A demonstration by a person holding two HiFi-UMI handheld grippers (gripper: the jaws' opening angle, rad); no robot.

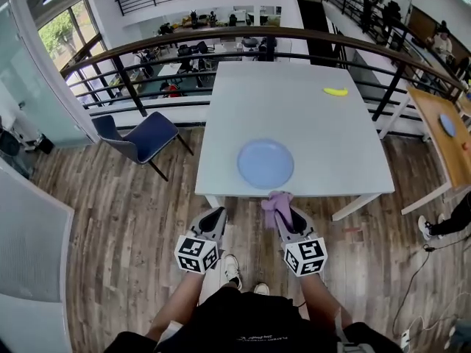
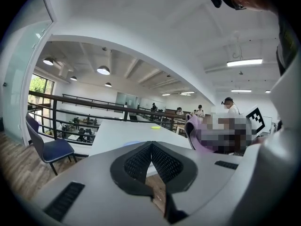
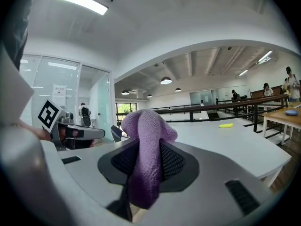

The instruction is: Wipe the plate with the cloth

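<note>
R tongs (image 3: 149, 142) are clamped on a purple cloth (image 3: 143, 126); the cloth bulges above the tips and hangs below them. L tongs (image 2: 151, 147) are shut, tips touching, nothing btwn them. In the head view both are held side by side at the tabletop's (image 1: 294, 116) near edge, L at 7 o'clock and R at 5 o'clock from the blue plate (image 1: 266, 163). The cloth shows just beside the plate's near rim; contact can't be told. The plate lies flat near the middle of that edge. A yellow object (image 1: 336, 91), prob. a banana, lies well apart at 1 o'clock. A blue chair (image 1: 143, 138) stands on the wood floor (image 1: 110, 219), at 9 o'clock from the tabletop.
</note>
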